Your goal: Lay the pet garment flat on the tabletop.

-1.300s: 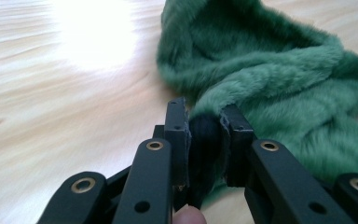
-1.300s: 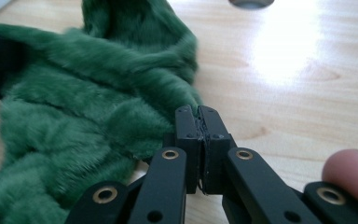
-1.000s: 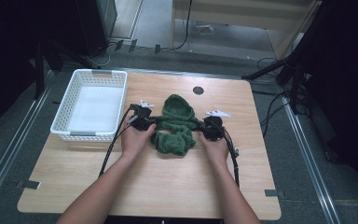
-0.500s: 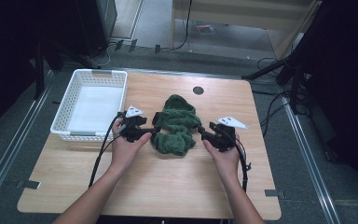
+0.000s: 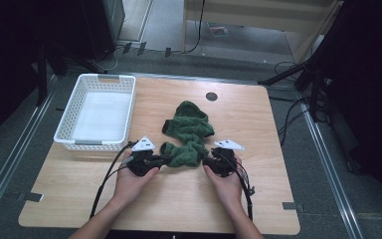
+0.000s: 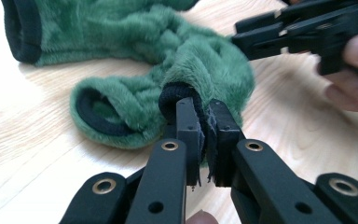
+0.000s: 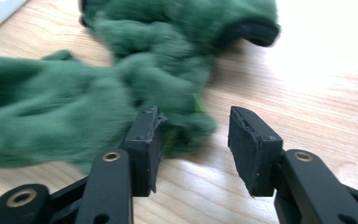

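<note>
You work 2 grippers at the near end of a crumpled green fleece garment (image 5: 188, 133) on the wooden table (image 5: 258, 199). Your left gripper (image 6: 200, 140) is clamped on a black-edged cuff of the fleece, its jaws having just closed with the fabric pinched between them. Your right gripper (image 7: 193, 135) stands with its jaws apart; they have just been closing, and the near right corner of the fleece lies against the inner face of 1 jaw without being pressed, the other jaw clear over bare wood.

The garment runs near to far down the middle of the table, its long axis pointing away from you, its far end a rounded fold close to the dark round hole (image 5: 211, 96). Both grippers sit at its near end, left and right of it, facing inward. The right one probably needs only a slight push leftward into the cloth before it bites. The white basket (image 5: 97, 144) waits at the far left, nearer your left hand (image 5: 132, 181).
</note>
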The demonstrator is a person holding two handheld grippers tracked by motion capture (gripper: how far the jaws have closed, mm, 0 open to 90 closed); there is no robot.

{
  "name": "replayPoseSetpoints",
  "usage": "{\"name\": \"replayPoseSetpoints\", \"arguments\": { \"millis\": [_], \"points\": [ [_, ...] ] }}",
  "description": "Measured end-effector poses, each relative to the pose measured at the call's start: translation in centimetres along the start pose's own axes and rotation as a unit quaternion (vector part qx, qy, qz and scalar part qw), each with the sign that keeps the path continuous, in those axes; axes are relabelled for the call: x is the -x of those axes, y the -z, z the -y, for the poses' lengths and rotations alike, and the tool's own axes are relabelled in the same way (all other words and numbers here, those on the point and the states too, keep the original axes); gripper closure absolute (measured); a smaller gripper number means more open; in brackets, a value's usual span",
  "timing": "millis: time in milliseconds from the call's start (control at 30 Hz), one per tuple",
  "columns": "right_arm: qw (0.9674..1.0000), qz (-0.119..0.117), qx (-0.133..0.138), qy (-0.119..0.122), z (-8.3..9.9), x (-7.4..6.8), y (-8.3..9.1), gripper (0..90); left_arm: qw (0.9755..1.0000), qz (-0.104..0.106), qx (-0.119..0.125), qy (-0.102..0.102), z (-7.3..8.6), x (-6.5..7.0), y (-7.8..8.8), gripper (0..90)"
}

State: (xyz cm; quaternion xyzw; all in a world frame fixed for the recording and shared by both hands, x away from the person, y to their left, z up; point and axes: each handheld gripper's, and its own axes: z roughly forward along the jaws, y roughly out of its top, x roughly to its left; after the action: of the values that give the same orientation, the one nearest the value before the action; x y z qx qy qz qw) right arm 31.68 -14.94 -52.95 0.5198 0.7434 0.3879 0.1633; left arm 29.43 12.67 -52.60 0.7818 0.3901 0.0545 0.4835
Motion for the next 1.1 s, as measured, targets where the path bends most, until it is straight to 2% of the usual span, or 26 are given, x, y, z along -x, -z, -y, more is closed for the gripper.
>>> {"name": "replayPoseSetpoints", "arguments": {
  "millis": [67,167,200,233,267,367,433,467,500,533,600,633,667,700,733,767,833,900,933,967,1000,1033,1067,1100],
  "points": [
    [0.9999,-0.012,-0.011,0.000,0.1,0.2,-0.3,57.3,0.9994,0.033,0.009,-0.002,0.1,0.0,0.7,86.7],
    [0.9993,-0.029,-0.020,0.011,0.2,0.1,-0.6,63.2,0.9973,0.065,0.006,-0.036,0.3,1.1,0.7,86.6],
    [0.9986,-0.032,-0.027,0.033,0.4,-0.4,-0.9,79.1,0.9964,0.072,-0.004,-0.045,0.5,1.5,0.4,86.1],
    [0.9986,-0.032,-0.027,0.033,0.4,-0.4,-0.9,79.1,0.9953,0.080,-0.017,-0.052,0.7,1.8,0.0,86.1],
    [0.9983,-0.014,-0.026,0.050,0.4,-0.7,-0.8,84.5,0.9936,0.090,-0.033,-0.059,0.9,2.2,-0.5,86.2],
    [0.9987,-0.007,-0.018,0.047,0.2,-0.4,-0.7,85.6,0.9860,0.124,-0.061,-0.093,1.5,3.2,-1.4,86.4],
    [0.9996,-0.001,-0.011,0.024,0.0,0.8,-0.7,85.4,0.9796,0.157,-0.065,-0.108,1.6,3.8,-1.6,85.7],
    [0.9996,-0.001,-0.011,0.024,0.0,0.8,-0.7,85.4,0.9755,0.172,-0.069,-0.118,1.5,4.1,-1.6,85.7],
    [0.9997,0.003,-0.014,0.021,0.0,1.2,-0.8,83.8,0.9716,0.187,-0.069,-0.128,1.6,4.4,-1.6,81.8],
    [0.9997,0.001,-0.016,0.018,0.1,1.6,-0.9,79.3,0.9704,0.185,-0.066,-0.141,1.6,4.7,-1.5,72.7],
    [0.9996,-0.025,-0.009,0.009,0.0,2.0,-0.6,62.8,0.9719,0.178,-0.056,-0.143,1.4,4.7,-1.2,48.6],
    [0.9994,-0.035,0.000,0.007,-0.2,2.0,0.0,56.0,0.9742,0.176,-0.047,-0.133,1.3,4.3,-0.9,42.4],
    [0.9987,-0.047,0.012,0.011,-0.4,1.9,0.7,52.8,0.9771,0.173,-0.035,-0.119,1.2,3.9,-0.6,40.1],
    [0.9980,-0.057,0.025,0.014,-0.6,1.8,1.6,49.7,0.9797,0.169,-0.024,-0.105,1.1,3.5,-0.3,39.0],
    [0.9967,-0.061,0.047,0.026,-0.7,1.5,3.5,47.7,0.9816,0.164,-0.016,-0.096,1.0,3.1,0.0,38.2],
    [0.9967,-0.061,0.047,0.026,-0.7,1.5,3.5,47.7,0.9840,0.153,-0.011,-0.091,1.1,2.7,0.3,38.2],
    [0.9947,-0.070,0.061,0.043,-0.5,1.0,5.1,47.5,0.9898,0.121,-0.005,-0.075,1.3,2.0,0.6,38.9],
    [0.9917,-0.098,0.065,0.053,0.2,0.2,6.3,47.7,0.9946,0.089,-0.009,-0.051,1.5,1.4,0.5,41.8],
    [0.9879,-0.129,0.056,0.066,1.3,-1.1,6.9,47.6,0.9964,0.074,-0.013,-0.039,1.6,1.2,0.4,44.7],
    [0.9879,-0.129,0.056,0.066,1.3,-1.1,6.9,47.6,0.9976,0.059,-0.019,-0.029,1.7,1.0,0.2,44.7],
    [0.9838,-0.148,0.044,0.091,2.3,-2.9,7.1,46.0,0.9984,0.045,-0.026,-0.021,1.8,0.9,0.0,46.8],
    [0.9825,-0.153,0.035,0.100,2.7,-3.7,6.9,43.4,0.9985,0.042,-0.031,-0.016,1.9,0.9,-0.3,46.8],
    [0.9825,-0.153,0.035,0.100,2.7,-3.7,6.9,43.4,0.9982,0.041,-0.040,-0.017,2.0,1.0,-0.5,46.8],
    [0.9821,-0.152,0.026,0.108,3.0,-4.5,6.7,40.8,0.9982,0.032,-0.045,-0.021,2.1,1.3,-0.7,47.0]
  ]
}}
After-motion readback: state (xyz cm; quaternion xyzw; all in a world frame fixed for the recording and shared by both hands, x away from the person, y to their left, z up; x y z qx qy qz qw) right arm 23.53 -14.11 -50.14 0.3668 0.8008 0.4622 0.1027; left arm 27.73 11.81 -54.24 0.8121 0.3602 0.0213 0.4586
